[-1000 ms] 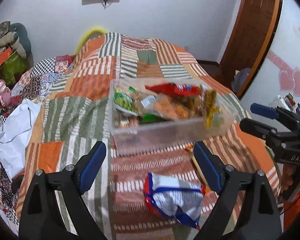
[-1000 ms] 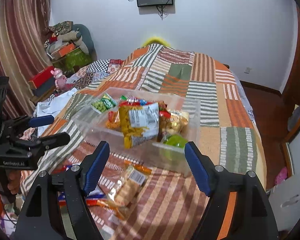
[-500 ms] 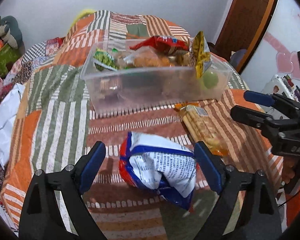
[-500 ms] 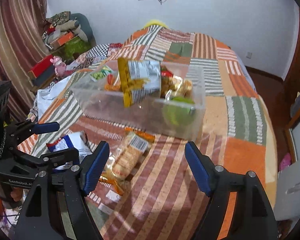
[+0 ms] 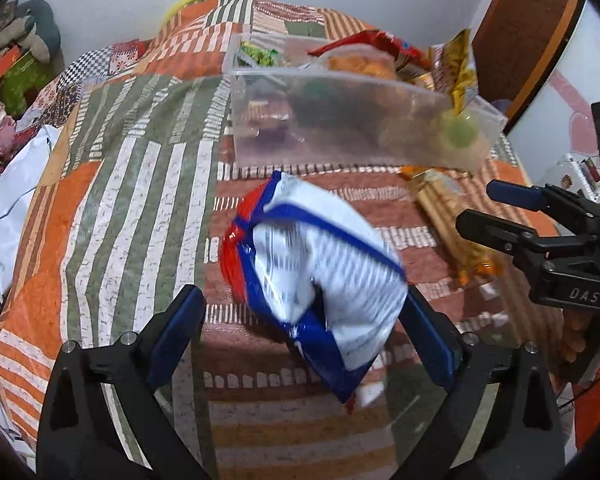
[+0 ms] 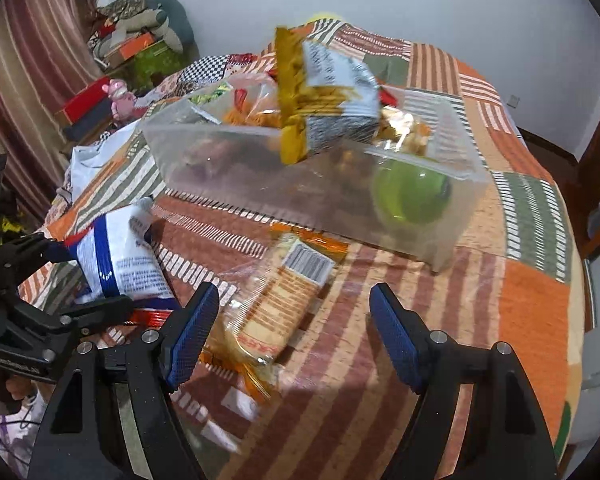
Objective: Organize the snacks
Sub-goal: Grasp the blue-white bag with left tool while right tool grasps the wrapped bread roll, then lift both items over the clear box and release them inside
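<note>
Both grippers have come down toward the bed since the earlier frames; the snack bags now fill more of each view. Left gripper: jaws have just been opening, now wide apart, with the white-and-blue bag between them; its right edge overlaps the right pad, contact unclear. Right gripper: jaws apart, nothing gripped; the clear cracker packet lies on the quilt just beside its left pad. Clear plastic bin, full of snacks, sits just beyond both bags. Motion blur throughout.
</note>
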